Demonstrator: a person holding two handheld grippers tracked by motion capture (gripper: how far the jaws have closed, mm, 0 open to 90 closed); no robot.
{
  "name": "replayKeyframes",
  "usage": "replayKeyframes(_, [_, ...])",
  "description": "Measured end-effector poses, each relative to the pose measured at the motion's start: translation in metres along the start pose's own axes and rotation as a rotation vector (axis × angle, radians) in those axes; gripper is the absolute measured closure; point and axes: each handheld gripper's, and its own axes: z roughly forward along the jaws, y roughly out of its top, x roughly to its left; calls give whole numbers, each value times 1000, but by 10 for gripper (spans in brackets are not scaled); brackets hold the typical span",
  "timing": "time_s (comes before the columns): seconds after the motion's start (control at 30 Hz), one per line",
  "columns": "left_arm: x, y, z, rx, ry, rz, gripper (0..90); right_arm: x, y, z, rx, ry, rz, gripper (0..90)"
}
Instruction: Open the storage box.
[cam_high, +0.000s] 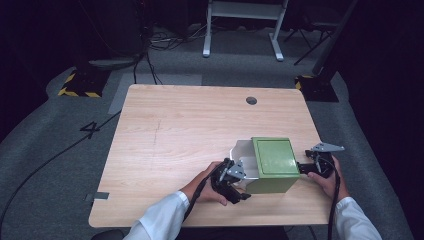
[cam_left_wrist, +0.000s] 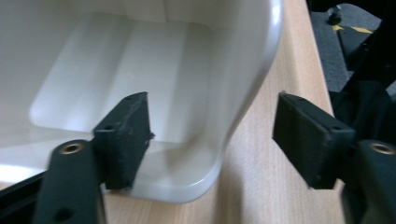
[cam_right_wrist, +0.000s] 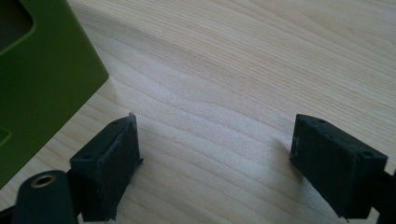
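A green box (cam_high: 272, 159) lies near the table's front right, and a white inner tray (cam_high: 242, 151) sticks out of its left side. My left gripper (cam_high: 244, 176) is open at the tray's near left corner. In the left gripper view the white tray (cam_left_wrist: 154, 70) has its curved wall between the jaws, one pad (cam_left_wrist: 125, 135) inside it and the other outside over the wood; the left gripper (cam_left_wrist: 212, 140) does not press on it. My right gripper (cam_high: 303, 168) is open just right of the box. In the right gripper view the green box (cam_right_wrist: 37, 79) sits left of the open right gripper (cam_right_wrist: 215, 158).
The wooden table (cam_high: 175, 130) has a round cable hole (cam_high: 251, 100) near its far edge. Its front edge runs close under both hands. Grey floor with cables, a white frame (cam_high: 242, 25) and yellow-black striped bases (cam_high: 79, 85) lie beyond the table.
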Motion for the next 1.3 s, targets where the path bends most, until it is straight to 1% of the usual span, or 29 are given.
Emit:
replayKeyframes(0.1, [2,-4,-5,-1,20,1,377,0,0,0,0,0,0,156])
replayKeyframes(0.2, [4,-7,-10,-7,30,-10,424,0,0,0,0,0,0,155])
replayKeyframes(0.27, [4,-9,-13,2,46,3,463,0,0,0,0,0,0,156])
replayKeyframes(0.33, [4,-12,-17,7,52,10,518,0,0,0,0,0,0,156])
replayKeyframes(0.4, [4,-15,-20,15,67,11,565,0,0,0,0,0,0,156])
replayKeyframes(0.43, [4,-16,-21,10,71,12,600,0,0,0,0,1,0,156])
replayKeyframes(0.47, [5,-18,-23,6,62,7,609,0,0,0,0,1,0,156])
replayKeyframes(0.5, [4,-19,-24,3,57,3,643,0,0,0,0,1,0,156])
replayKeyframes(0.63, [3,-22,-27,9,63,19,717,0,0,0,0,1,0,156])
replayKeyframes(0.8, [4,-26,-31,15,46,12,745,0,0,0,0,1,0,156])
replayKeyframes(0.87, [2,-27,-31,29,53,22,751,0,0,0,0,1,0,156])
replayKeyframes(0.97, [2,-30,-32,33,52,19,754,0,0,0,0,1,0,156])
replayKeyframes(1.17, [3,-35,-38,28,46,4,751,0,0,0,0,1,0,155])
replayKeyframes(1.2, [4,-35,-38,30,43,9,752,0,0,0,0,1,0,155])
replayKeyframes(1.3, [3,-37,-39,31,46,5,752,0,0,0,0,1,0,156])
